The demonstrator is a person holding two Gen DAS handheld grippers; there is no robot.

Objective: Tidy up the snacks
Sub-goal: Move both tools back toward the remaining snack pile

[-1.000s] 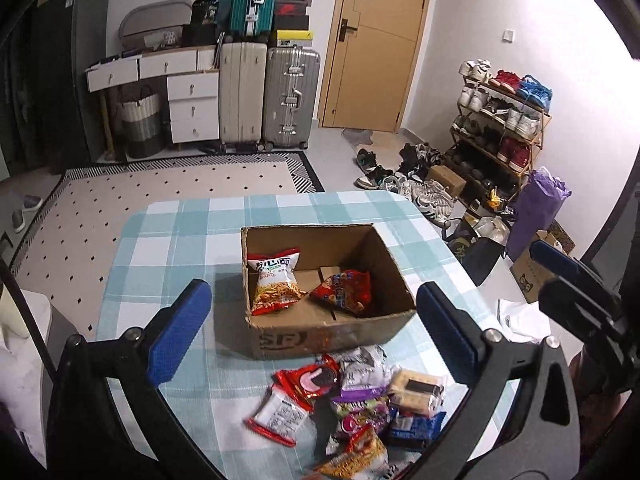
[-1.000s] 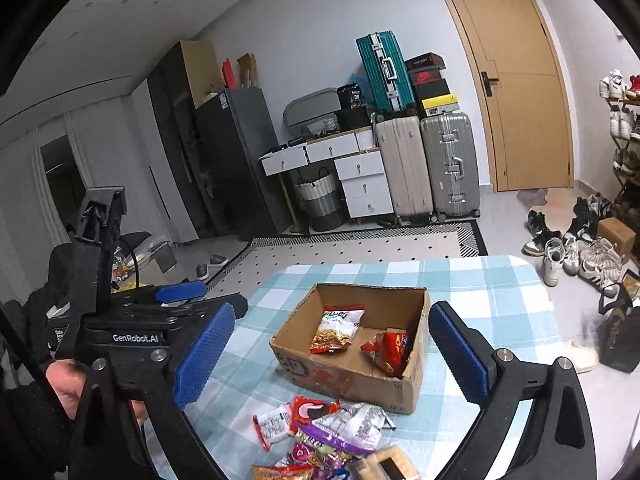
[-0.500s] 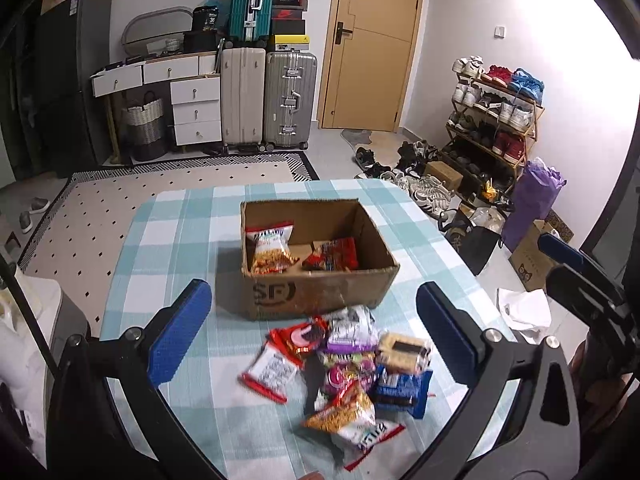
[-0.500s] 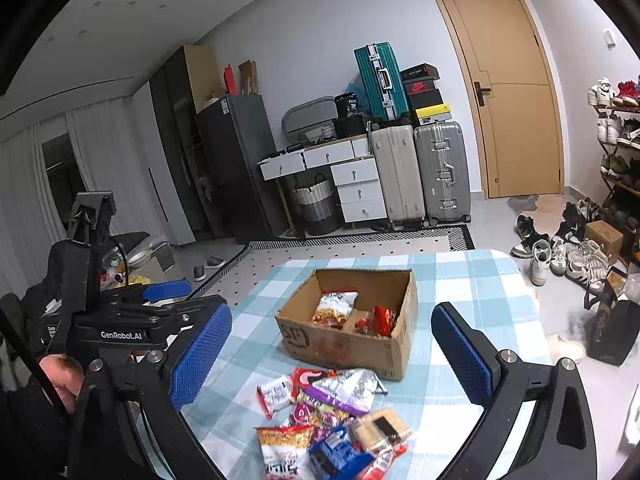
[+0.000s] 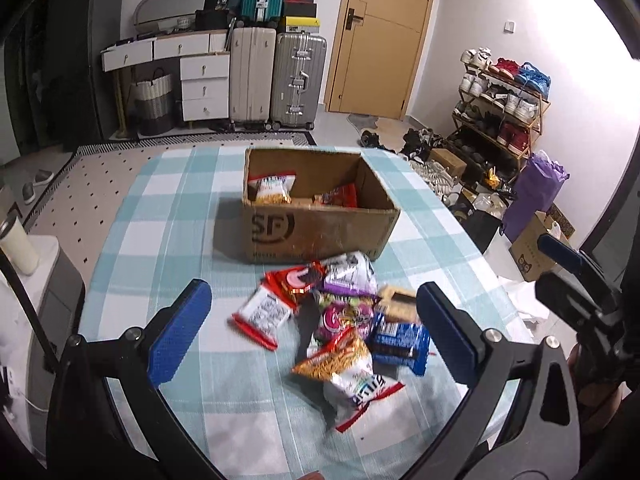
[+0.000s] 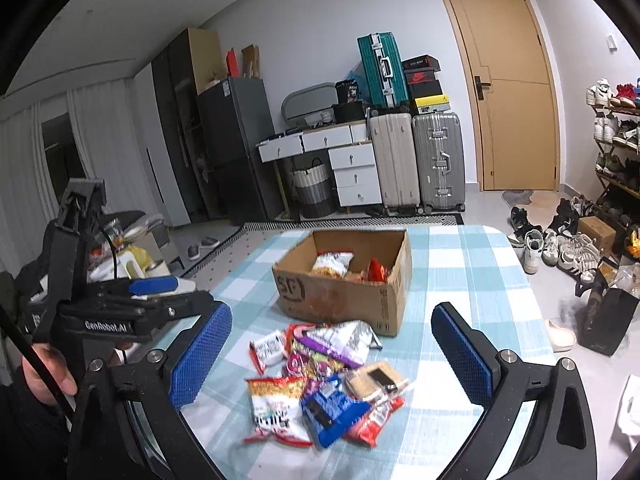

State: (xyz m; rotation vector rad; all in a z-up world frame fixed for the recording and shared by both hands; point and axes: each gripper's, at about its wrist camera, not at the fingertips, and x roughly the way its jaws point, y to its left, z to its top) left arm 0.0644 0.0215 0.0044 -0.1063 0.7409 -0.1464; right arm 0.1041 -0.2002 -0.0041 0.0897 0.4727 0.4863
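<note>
The left gripper [image 5: 314, 332] hangs with its jaws wide apart and empty above a loose pile of snack packets [image 5: 340, 320] lying near the table's [image 5: 168, 216] near edge, and the right gripper [image 6: 332, 354] is likewise spread wide and holds nothing over the same pile. Just beyond the pile, toward the middle of the checked table, stands an open cardboard box [image 5: 320, 232] with a yellow-and-white chip bag [image 5: 272, 189] and a red packet [image 5: 338, 196] inside it.

Home entryway: shoe rack [image 5: 506, 100], suitcases [image 5: 276, 76], door [image 5: 380, 36].
</note>
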